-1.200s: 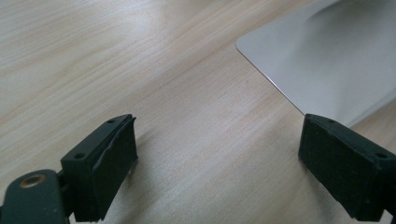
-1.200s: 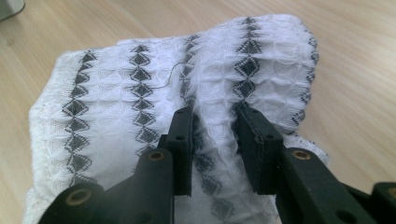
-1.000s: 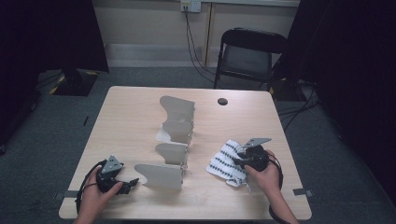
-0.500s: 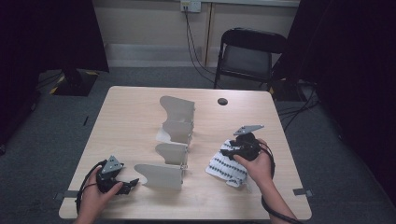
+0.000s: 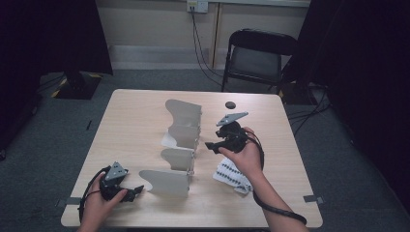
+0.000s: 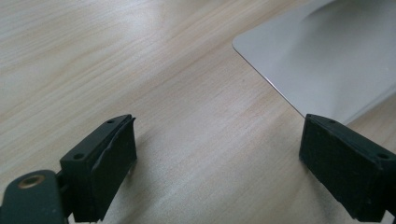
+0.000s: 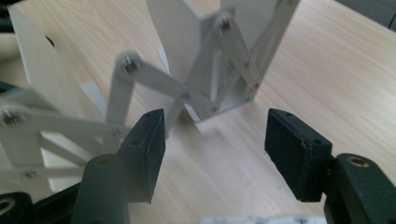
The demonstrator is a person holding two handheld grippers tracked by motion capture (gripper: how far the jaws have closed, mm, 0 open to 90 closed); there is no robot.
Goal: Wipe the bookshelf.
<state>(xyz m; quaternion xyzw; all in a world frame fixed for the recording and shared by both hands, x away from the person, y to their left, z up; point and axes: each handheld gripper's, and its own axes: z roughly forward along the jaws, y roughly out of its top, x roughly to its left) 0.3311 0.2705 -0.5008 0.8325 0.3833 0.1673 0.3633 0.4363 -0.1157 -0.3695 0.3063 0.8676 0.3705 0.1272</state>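
1. We see the right hand-held gripper (image 5: pixel 212 145), its jaws just opening with nothing between them, raised beside the white folding rack (image 5: pixel 180 145) mid-bench (image 5: pixel 135 116).
2. The patterned cloth (image 5: pixel 232 175) lies near right.
3. The left hand-held gripper (image 5: pixel 138 189) rests spread apart, empty, near left.

A bare recording room or lab: a plain wooden tabletop (image 5: pixel 130 125) stands alone on grey carpet (image 5: pixel 58 145), flanked by black curtains (image 5: pixel 53 34) on both sides. A folding chair (image 5: pixel 258 58) sits empty behind it. Cables (image 5: pixel 200 43) run down from a wall socket (image 5: pixel 197 6) above a pale skirting. Tape marks (image 5: pixel 312 198) lie on the floor at the table's near corners.
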